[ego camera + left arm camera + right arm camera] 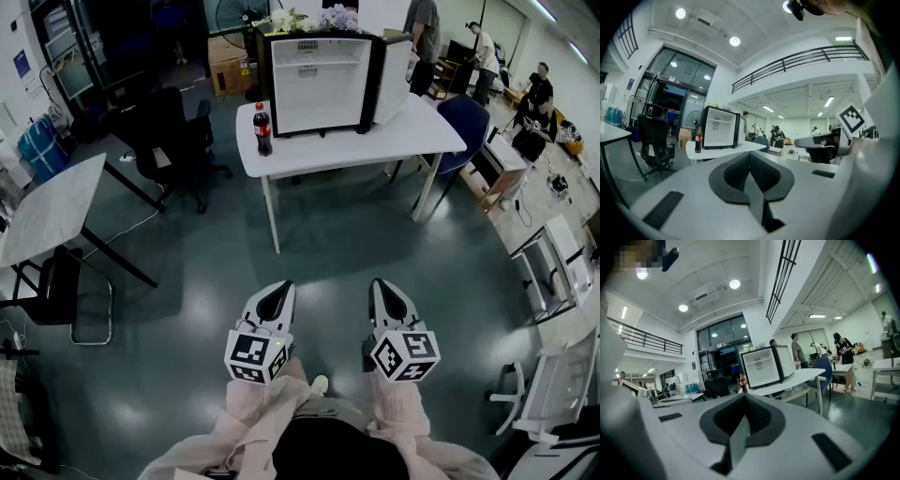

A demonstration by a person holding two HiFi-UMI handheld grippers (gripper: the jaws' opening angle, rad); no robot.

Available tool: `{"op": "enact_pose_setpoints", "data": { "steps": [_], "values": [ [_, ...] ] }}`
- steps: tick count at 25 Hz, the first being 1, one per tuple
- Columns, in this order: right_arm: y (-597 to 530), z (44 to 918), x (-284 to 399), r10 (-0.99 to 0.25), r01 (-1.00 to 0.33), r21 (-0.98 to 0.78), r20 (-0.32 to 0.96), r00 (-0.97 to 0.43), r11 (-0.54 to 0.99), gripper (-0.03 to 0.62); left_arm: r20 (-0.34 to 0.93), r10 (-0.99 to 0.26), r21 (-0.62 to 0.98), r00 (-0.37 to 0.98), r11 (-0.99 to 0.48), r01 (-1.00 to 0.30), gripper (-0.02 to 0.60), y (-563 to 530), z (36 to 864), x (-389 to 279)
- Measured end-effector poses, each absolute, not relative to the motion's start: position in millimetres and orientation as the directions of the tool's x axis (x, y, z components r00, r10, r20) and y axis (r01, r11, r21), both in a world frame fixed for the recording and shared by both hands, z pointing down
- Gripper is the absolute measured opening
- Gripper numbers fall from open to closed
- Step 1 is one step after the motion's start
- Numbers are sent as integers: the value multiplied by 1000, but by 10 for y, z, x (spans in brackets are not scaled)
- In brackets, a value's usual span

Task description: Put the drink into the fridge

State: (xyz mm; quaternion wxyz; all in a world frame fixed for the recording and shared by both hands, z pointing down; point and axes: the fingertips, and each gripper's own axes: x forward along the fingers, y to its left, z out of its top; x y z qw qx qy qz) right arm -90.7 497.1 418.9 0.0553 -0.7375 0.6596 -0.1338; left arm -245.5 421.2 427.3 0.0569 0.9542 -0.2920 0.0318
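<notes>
The drink (263,128), a dark cola bottle, stands upright on the white table (347,148) just left of the fridge (323,84), whose door already hangs open (one step spared). The task is only at the approach: the left gripper (276,298) and right gripper (388,298) are well short of the table, jaws pressed together on nothing. Next, close in and part one pair around the bottle. Only the head view shows the floor between; the gripper views show the pads meeting.
</notes>
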Motion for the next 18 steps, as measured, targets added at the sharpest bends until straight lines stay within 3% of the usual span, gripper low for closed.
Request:
{"op": "enact_pose_setpoints", "data": {
  "steps": [18],
  "values": [
    [4964, 4458, -773, -974, -939, -294, 192, 124, -177, 12, 152, -589, 113, 793, -787, -606, 11, 4195, 4440, -2503]
  ]
}}
